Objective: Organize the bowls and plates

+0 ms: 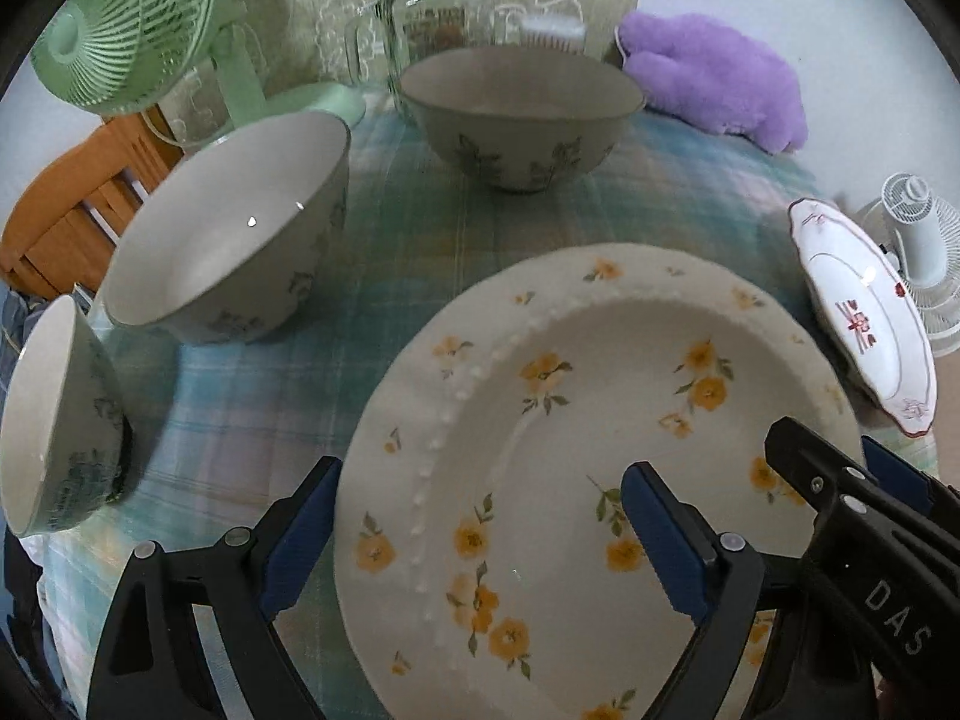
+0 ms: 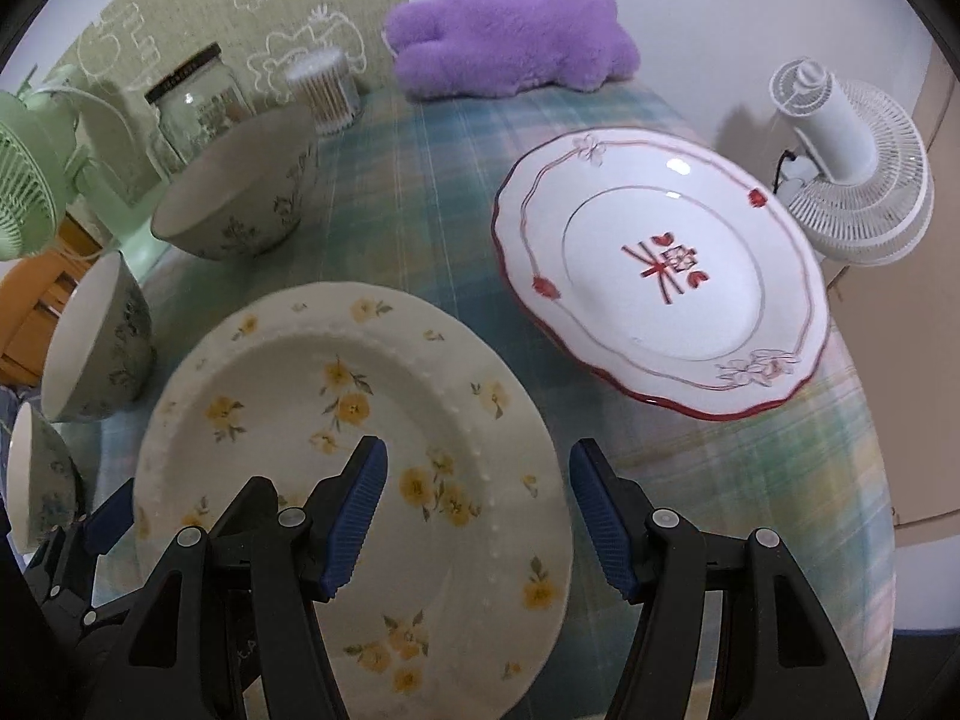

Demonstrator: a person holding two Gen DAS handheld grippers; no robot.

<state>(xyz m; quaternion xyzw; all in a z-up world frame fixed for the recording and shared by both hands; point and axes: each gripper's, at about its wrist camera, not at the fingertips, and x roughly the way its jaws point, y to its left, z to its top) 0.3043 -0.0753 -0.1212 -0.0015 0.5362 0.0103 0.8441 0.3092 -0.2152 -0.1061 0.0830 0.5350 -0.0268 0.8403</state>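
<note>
A cream plate with yellow flowers (image 1: 570,420) (image 2: 300,372) lies on the checked tablecloth nearest to me. My left gripper (image 1: 480,540) hangs open over its left rim, one finger outside the edge and one over the well, neither pad pressing. Over the plate's right rim my right gripper (image 2: 480,516) stands open in the same way. A white plate with red trim (image 2: 660,276) (image 1: 864,318) lies to the right. Three floral bowls stand on the left: a far one (image 1: 516,114) (image 2: 240,186), a middle one (image 1: 234,228) (image 2: 96,336) and a small near one (image 1: 60,420) (image 2: 42,474).
At the table's back stand a green fan (image 1: 132,24), a glass jar (image 1: 429,18), a tub of cotton swabs (image 2: 324,90) and a purple plush (image 2: 510,36). A white fan (image 2: 852,168) sits off the right edge. A wooden chair (image 1: 66,204) is beyond the left edge.
</note>
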